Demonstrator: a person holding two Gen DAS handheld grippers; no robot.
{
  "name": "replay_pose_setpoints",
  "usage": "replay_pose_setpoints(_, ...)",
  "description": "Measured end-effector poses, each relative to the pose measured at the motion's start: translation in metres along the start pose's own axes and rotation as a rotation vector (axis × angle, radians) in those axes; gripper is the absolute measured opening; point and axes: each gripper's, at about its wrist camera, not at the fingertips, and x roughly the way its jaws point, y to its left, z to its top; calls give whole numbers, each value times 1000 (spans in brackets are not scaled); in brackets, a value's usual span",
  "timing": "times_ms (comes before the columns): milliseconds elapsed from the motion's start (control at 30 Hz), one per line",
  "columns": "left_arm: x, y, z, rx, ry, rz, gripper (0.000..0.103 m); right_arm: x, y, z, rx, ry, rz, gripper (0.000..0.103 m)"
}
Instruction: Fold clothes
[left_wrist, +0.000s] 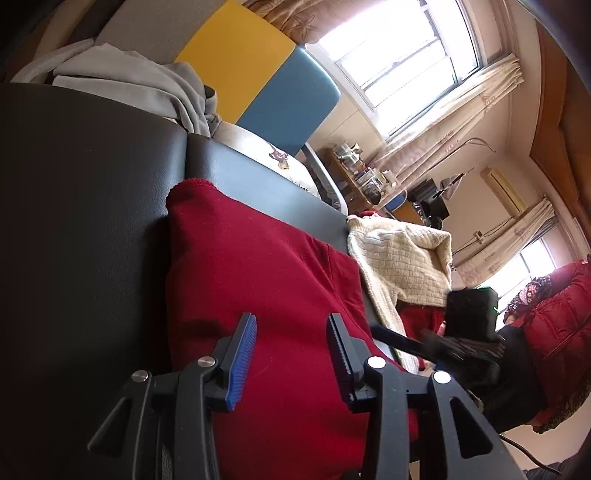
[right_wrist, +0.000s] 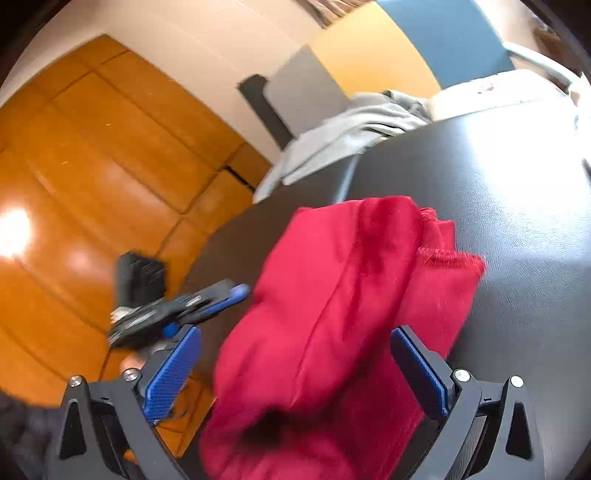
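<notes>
We saw a black padded table (left_wrist: 92, 221) filling most of both views, its seam running across under the clothes. No container anywhere on it; clothes just lay loose on the surface.

The red garment (left_wrist: 266, 280) was the biggest thing on the table, bunched and partly folded, one knit hem pointing toward the table's far side in the left view. In the right view the red garment (right_wrist: 332, 314) lay near the table's edge, with the wooden floor (right_wrist: 92, 166) just past it, and its frayed hem stuck out to the right. Bare black surface stayed open to the right of it and beyond it.

A cream knit sweater (left_wrist: 402, 258) sat just beside the red one, spilling over the table edge. A grey garment (left_wrist: 140, 81) was heaped at the far edge, well apart from the red one; it was also visible in the right view (right_wrist: 351, 125).

The left gripper (left_wrist: 291, 354) hung over the red cloth, jaws partly apart, pads pressing nothing we could see. The right gripper (right_wrist: 295, 369) had jaws spread wide either side of the red bundle, cloth between them but not pinched. The left gripper (right_wrist: 177, 310) showed blurred in the right view, beside the table edge.
</notes>
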Motion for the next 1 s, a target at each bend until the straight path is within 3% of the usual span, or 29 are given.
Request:
replay_pose_setpoints(67, -4, 3, -5, -5, -2, -6, 40, 14, -6, 5, 7, 26, -54, 93)
replay_pose_setpoints(100, -6, 3, -7, -5, -2, -9, 40, 21, -9, 8, 10, 39, -80, 77)
replay_pose_setpoints(133, -7, 2, -11, -5, -3, -11, 40, 34, -9, 11, 24, 60, -100, 49)
replay_pose_setpoints(200, -10, 3, -16, -4, -3, -17, 40, 55, -3, 16, 28, 92, -148, 24)
replay_pose_setpoints(233, -12, 3, -19, 1, -4, -18, 40, 54, 6, 18, -8, 86, -172, 19)
replay_pose_setpoints(267, -14, 1, -21, 8, -7, -21, 41, 52, 15, 21, -47, 77, -193, 19)
replay_pose_setpoints(433, -19, -9, -28, 68, -17, -52, 44, -8, 66, 47, -173, -167, -170, 18)
replay_pose_setpoints(500, -17, -14, -29, 84, -15, -62, 45, -10, 37, 45, -126, -191, -234, 18)
replay_pose_setpoints(567, -9, -18, -31, 98, 5, -59, 45, 5, -17, 31, 18, -142, -283, 18)
replay_pose_setpoints(633, -1, -24, -33, 118, 28, -54, 45, 21, -73, 5, 185, -129, -185, 16)
replay_pose_setpoints(700, 8, -33, -31, 159, 45, -53, 45, 13, -101, -8, 309, -201, -30, 16)
replay_pose_setpoints(867, 39, -59, -11, 237, 81, -63, 45, 14, -117, 0, 312, -166, 53, 16)
replay_pose_setpoints(967, 77, -71, -19, 298, 223, -75, 45, 14, -127, 5, 305, -133, 94, 15)
replay_pose_setpoints(1000, 91, -76, -29, 335, 271, -39, 45, 14, -130, 6, 302, -127, 106, 15)
